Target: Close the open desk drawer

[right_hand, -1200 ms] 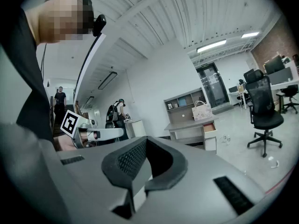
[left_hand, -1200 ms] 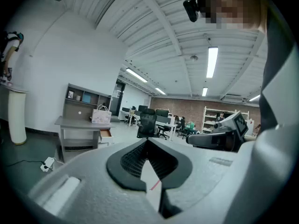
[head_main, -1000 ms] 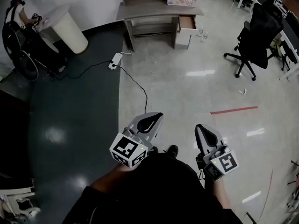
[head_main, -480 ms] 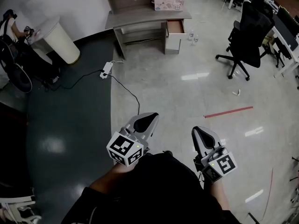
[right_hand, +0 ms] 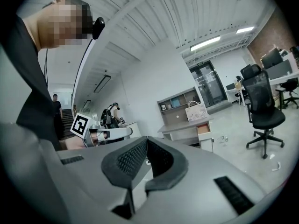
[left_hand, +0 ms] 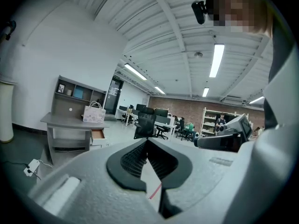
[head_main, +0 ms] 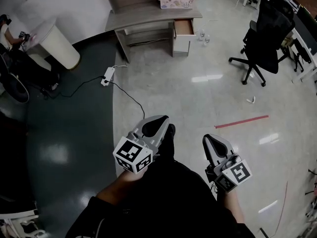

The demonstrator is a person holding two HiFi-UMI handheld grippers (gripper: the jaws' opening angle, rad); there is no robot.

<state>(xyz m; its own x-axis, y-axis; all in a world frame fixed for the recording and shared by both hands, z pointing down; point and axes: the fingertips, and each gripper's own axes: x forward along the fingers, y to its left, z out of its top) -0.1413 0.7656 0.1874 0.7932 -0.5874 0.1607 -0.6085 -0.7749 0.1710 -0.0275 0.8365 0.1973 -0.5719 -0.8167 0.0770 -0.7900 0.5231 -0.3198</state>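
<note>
1. Both claws are clenched on nothing. The left claw (head_main: 154, 127) and right claw (head_main: 217, 145) each have their jaws pressed together, held low in front of my body.
2. The drawer (head_main: 184, 28) stands pulled out at the right end of the table (head_main: 148, 16), well apart from me across the floor.
3. It lies straight ahead, between the two claws' lines, and neither is clearly nearer. Its front faces me, so I judge the push should run directly away from me.
</note>
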